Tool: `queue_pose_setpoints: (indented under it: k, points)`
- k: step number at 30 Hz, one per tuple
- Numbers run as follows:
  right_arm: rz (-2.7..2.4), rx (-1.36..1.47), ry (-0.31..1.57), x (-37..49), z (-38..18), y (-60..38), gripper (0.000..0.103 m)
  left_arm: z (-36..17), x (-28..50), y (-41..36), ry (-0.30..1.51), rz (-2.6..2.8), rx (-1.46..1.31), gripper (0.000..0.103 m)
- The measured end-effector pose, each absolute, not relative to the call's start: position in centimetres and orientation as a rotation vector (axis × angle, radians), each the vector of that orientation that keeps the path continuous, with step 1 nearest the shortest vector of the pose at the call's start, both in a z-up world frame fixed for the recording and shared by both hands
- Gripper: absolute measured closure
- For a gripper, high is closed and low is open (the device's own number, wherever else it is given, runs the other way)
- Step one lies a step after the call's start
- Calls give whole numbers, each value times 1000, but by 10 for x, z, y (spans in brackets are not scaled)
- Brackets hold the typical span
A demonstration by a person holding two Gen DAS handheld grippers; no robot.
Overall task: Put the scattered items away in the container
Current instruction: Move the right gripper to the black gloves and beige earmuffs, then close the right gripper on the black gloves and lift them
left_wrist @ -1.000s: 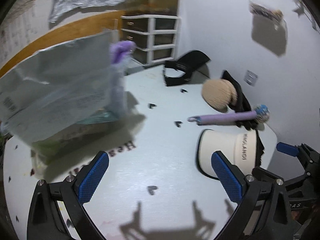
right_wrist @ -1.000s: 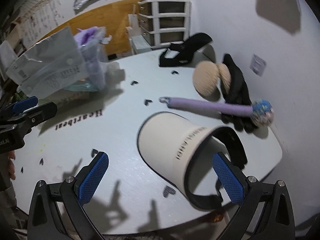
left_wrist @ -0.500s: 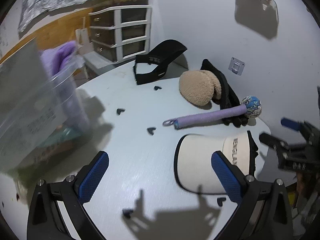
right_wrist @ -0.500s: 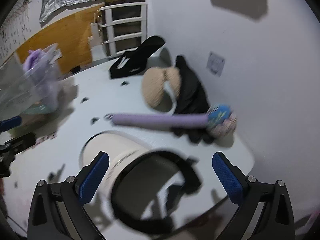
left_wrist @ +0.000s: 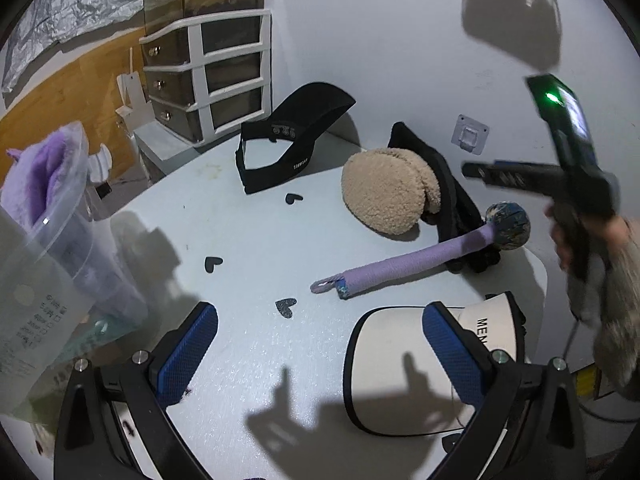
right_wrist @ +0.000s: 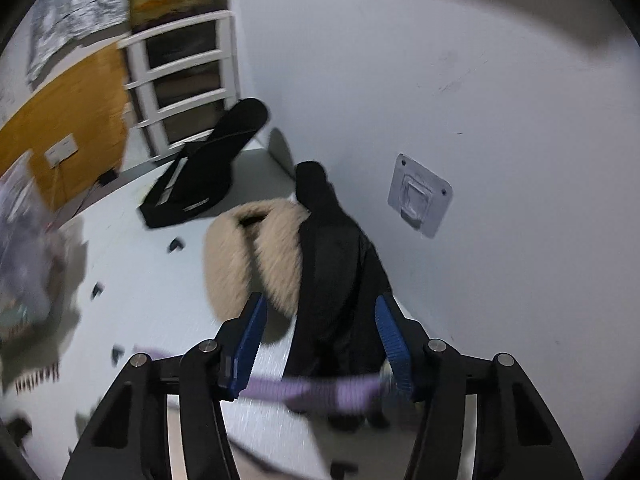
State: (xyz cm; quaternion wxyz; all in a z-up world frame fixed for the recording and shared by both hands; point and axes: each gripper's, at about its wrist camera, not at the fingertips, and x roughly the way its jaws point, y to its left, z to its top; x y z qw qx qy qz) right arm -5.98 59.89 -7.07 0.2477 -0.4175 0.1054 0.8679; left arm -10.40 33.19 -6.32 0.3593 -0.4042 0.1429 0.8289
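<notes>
While only a purple cloth (left_wrist: 44, 176) sits in the clear container (left_wrist: 60, 264), visors, earmuffs (right_wrist: 256, 256) and purple stick (left_wrist: 404, 268) wait on the table (left_wrist: 248, 240); right gripper (right_wrist: 320, 344), jaws just narrowing, grips nothing; left gripper (left_wrist: 320, 348) spread empty

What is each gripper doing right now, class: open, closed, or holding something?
Left gripper: open, holding nothing, above the table.
Right gripper: open, its jaws have just been closing; the black glove lies between them, not gripped.

Right wrist view motion-blurred; purple stick (right_wrist: 316, 390) smeared behind fingers. White visor (left_wrist: 400, 364) partly hidden by left gripper (left_wrist: 320, 352); lettering cut off.
</notes>
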Motion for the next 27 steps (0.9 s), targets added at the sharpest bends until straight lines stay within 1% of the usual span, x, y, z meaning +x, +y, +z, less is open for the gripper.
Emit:
queue_pose_setpoints:
  k: [5, 7, 9, 10, 11, 16, 22, 27]
  points:
    - [2299, -1201, 400, -94, -92, 632, 47, -72, -115, 325, 351, 2150, -1088, 0]
    - [2268, -1243, 439, -104, -104, 641, 59, -74, -119, 321, 338, 2160, -1101, 0]
    - [2254, -1278, 494, -111, -114, 648, 59, -75, -122, 316, 324, 2171, -1112, 0]
    - [2253, -1289, 527, -113, -118, 651, 63, -75, -124, 313, 317, 2177, -1117, 0]
    - [2260, -1300, 551, -115, -120, 651, 68, -75, -125, 310, 311, 2183, -1123, 0]
    - [2298, -1331, 648, -121, -124, 644, 77, -76, -129, 294, 278, 2214, -1145, 0]
    - [2454, -1479, 748, -133, -125, 598, 80, -79, -126, 276, 248, 2240, -1166, 0]
    - [2595, -1709, 664, -153, -132, 517, 80, -78, -120, 259, 242, 2273, -1167, 0]
